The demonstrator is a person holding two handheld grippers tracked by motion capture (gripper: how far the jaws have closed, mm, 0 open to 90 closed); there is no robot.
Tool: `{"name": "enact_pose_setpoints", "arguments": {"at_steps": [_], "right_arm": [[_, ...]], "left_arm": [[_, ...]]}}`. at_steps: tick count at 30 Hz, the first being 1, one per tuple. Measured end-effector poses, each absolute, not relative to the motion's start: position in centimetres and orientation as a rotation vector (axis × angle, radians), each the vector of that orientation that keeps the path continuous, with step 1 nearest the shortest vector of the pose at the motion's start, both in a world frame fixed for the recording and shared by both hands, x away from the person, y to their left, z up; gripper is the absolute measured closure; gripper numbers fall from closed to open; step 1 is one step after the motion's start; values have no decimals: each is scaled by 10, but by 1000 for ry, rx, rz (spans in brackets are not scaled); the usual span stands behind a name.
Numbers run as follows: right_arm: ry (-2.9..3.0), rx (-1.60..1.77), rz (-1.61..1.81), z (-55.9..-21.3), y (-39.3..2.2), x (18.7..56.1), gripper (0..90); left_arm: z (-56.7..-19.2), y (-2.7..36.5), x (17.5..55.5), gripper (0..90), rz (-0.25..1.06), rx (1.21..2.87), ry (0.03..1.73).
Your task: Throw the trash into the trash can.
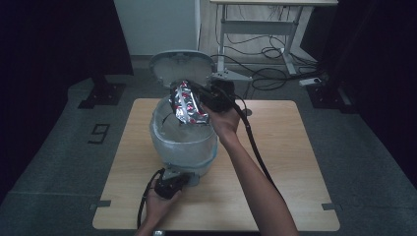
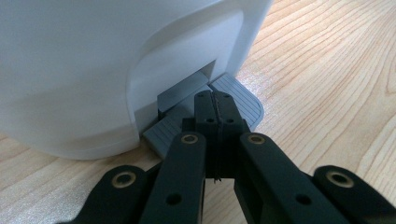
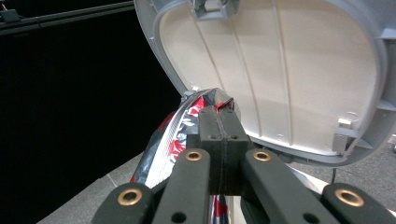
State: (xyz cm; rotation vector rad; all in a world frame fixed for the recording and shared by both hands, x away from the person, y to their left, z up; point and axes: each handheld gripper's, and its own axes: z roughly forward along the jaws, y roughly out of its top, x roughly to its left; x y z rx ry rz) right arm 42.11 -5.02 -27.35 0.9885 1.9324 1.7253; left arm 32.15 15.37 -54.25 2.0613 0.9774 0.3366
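While the person leans in from the near side of the wooden desk (image 1: 275, 162), a pale grey pedal bin (image 1: 183, 140) stands left of the desk's middle with its lid (image 1: 181, 66) tipped up and back, the ribbed cream underside (image 3: 289, 70) facing forward. Down at the bin's foot, the left gripper (image 2: 215, 100) has its jaws pressed flat together with nothing between them, their tips resting on the grey ribbed pedal (image 2: 240, 95) that juts from the notch in the bin's base; from above, the left hand (image 1: 160, 201) sits just in front of the bin near the desk's front edge. Over the open mouth of the bin, the right gripper (image 3: 219, 112) has its jaws clamped on the edge of a crinkled silver wrapper with red markings (image 1: 188, 104), which hangs above the rim and slopes down toward the inside. A clear liner (image 1: 162, 130) is folded over the bin's rim. Behind the desk, on the grey floor, cables (image 1: 265, 51) lie tangled around the legs of another table (image 1: 255, 34).
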Motion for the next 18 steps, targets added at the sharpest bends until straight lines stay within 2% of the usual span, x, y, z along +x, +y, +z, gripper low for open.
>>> {"name": "enact_pose_setpoints", "arguments": {"at_steps": [12,15,18], "right_arm": [[1943,997,1718,-276,-43,428,886],[1982,1020,1706,-279,-40,432,643],[1967,1036,1635,-282,-39,431,522]], "left_arm": [[-543,154,322,900,335,2061,977],[-543,154,322,900,335,2061,977],[-543,154,322,900,335,2061,977]]}}
